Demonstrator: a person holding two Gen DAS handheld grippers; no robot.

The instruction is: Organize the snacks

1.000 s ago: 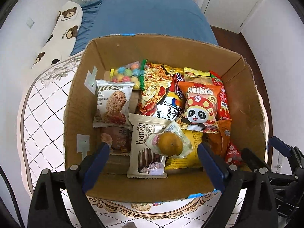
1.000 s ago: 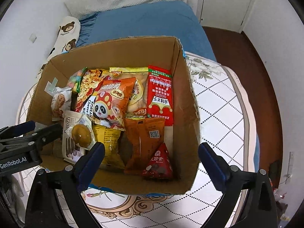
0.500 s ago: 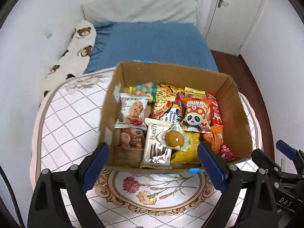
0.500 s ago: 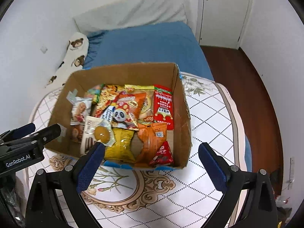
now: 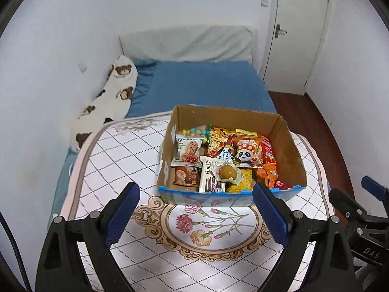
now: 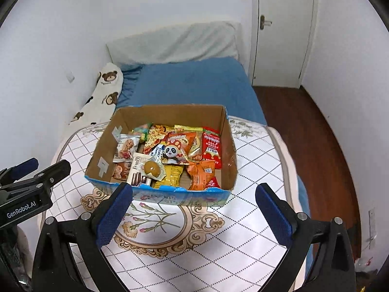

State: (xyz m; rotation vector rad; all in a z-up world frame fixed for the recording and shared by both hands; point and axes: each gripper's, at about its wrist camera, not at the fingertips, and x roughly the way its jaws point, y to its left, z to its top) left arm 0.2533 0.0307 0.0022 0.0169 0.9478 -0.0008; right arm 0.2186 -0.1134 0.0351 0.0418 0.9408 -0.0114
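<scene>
An open cardboard box [image 5: 289,146] [image 6: 231,150] full of snack packets stands on a white quilted mat with a flower print [image 5: 136,160] [image 6: 252,170]. Inside lie a panda-print orange bag [image 5: 246,152] [image 6: 175,149], a Franzzi biscuit pack [image 5: 209,172] [image 6: 136,168], a round yellow cake in clear wrap [image 5: 228,171] [image 6: 152,166] and a red packet [image 6: 212,147]. My left gripper [image 5: 195,213] hangs open in front of the box, nothing between its fingers. My right gripper [image 6: 193,215] is open too, likewise on the near side of the box and empty.
The mat lies on a bed with a blue sheet [image 5: 201,85] [image 6: 192,85]. A bear-print pillow [image 5: 109,99] [image 6: 102,95] leans against the left wall. A white door [image 5: 296,31] [image 6: 282,29] and brown wooden floor [image 6: 316,131] are at the right.
Both grippers have pulled back and risen from right over the box; the box now looks smaller and farther, and the wall, headboard cushion and door have come into view. Both stayed open.
</scene>
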